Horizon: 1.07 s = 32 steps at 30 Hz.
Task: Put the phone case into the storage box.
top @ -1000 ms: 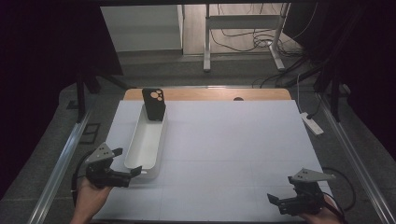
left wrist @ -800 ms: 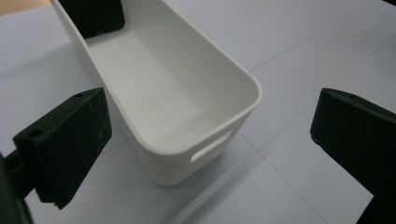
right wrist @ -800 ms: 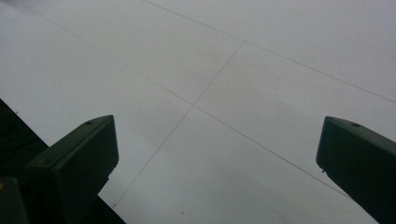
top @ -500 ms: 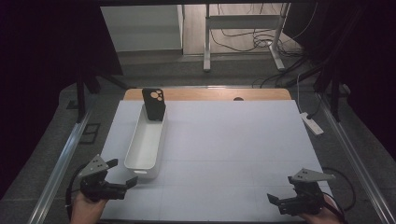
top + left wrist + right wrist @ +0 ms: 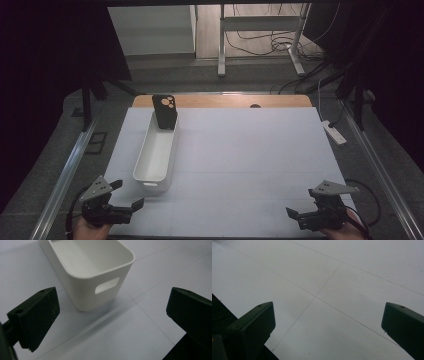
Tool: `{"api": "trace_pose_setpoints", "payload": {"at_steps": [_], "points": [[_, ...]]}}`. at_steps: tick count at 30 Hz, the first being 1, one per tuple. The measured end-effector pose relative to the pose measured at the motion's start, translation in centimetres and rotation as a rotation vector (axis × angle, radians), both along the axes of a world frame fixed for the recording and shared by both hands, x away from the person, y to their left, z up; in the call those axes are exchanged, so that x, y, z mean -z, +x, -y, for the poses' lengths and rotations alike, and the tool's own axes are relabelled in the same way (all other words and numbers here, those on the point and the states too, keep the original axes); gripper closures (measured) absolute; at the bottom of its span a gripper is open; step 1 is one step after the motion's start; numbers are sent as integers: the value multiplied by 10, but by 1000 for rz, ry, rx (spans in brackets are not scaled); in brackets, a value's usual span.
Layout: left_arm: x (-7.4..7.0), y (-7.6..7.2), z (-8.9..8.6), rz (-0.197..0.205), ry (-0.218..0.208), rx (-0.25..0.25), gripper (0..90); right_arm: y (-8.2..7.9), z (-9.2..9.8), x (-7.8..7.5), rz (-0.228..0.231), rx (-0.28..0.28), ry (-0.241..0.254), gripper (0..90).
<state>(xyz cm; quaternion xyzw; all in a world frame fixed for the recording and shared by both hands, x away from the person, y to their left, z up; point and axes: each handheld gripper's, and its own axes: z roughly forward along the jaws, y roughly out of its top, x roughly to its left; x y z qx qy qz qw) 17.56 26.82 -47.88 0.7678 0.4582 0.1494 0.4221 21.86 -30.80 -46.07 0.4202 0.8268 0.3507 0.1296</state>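
Note:
A long white bin (image 5: 155,150) lies on the left part of the white mat (image 5: 240,150), running away from me. A phone in a black case (image 5: 165,111) stands leaning at its far end. My left gripper (image 5: 126,195) is at the mat's near left corner, open and holding nothing, a short way in front of the bin. In the left gripper view, the bin's near end (image 5: 92,272) with its handle slot sits just beyond my wide-apart jaws (image 5: 112,312). My right gripper (image 5: 301,202) is open at the near right, over bare mat (image 5: 332,290).
A strip of wooden tabletop (image 5: 225,101) shows beyond the mat's far edge. A small white device (image 5: 333,133) lies off the mat's right side. Metal rails (image 5: 65,175) run along both sides. Desk legs and cables stand on the floor behind.
My left gripper has drawn back from the bin's near end toward the table's front edge. The right gripper has stayed put.

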Motion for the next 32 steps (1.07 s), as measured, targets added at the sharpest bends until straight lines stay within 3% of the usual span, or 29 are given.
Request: {"api": "trace_pose_setpoints", "payload": {"at_steps": [17,29,32], "points": [[11,-14,1,-44,35,-22,0,0,-1,0,-1,1,-3,0],[14,-16,7,-57,111,-47,0,0,-1,0,-2,-2,-5,0],[14,-16,7,-58,101,-49,0,0,-1,1,-1,-3,-10,0]]}}
